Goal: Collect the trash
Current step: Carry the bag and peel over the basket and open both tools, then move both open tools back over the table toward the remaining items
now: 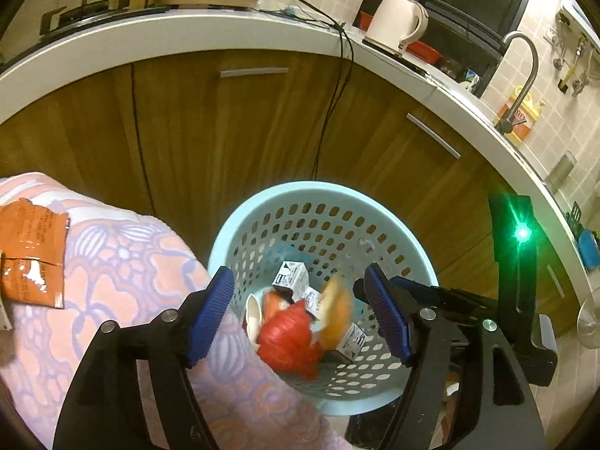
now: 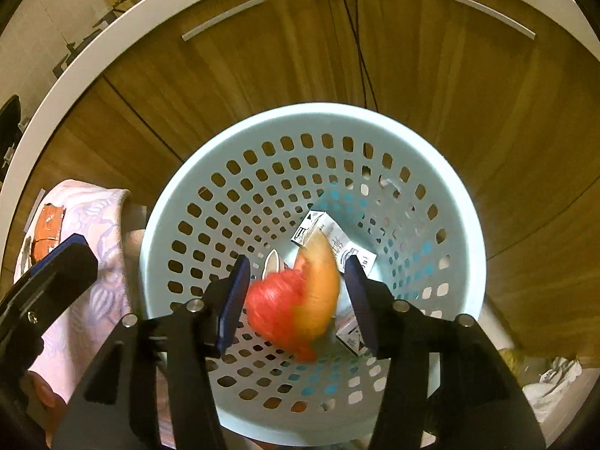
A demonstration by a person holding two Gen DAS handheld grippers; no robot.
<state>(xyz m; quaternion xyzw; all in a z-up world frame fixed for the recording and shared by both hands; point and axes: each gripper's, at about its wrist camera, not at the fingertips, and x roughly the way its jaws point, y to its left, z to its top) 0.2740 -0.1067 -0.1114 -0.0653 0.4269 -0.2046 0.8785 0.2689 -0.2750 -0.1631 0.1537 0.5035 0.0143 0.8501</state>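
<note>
Peel dropping into the bin

Right gripper (image 2: 296,300) hangs over the pale blue basket (image 2: 465,232), jaws apart, a blurred orange peel (image 2: 318,292) loose between them above the red bag (image 2: 273,311) and cartons. Left gripper (image 1: 300,315), also spread, holds nothing. The orange wrapper (image 1: 32,251) waits on the towel; grab that next, I'd say.

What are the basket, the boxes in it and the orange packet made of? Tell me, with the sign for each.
Basket: moulded plastic, pale blue, smooth matte; even punched holes, rounded rim.
Boxes: thin cardboard, white, printed; sharp folded edges.
Packet: probably foil or plastic film, glossy; bright glints, creases, torn edge. It lies on a flowered cloth, apparently woven fabric.
</note>
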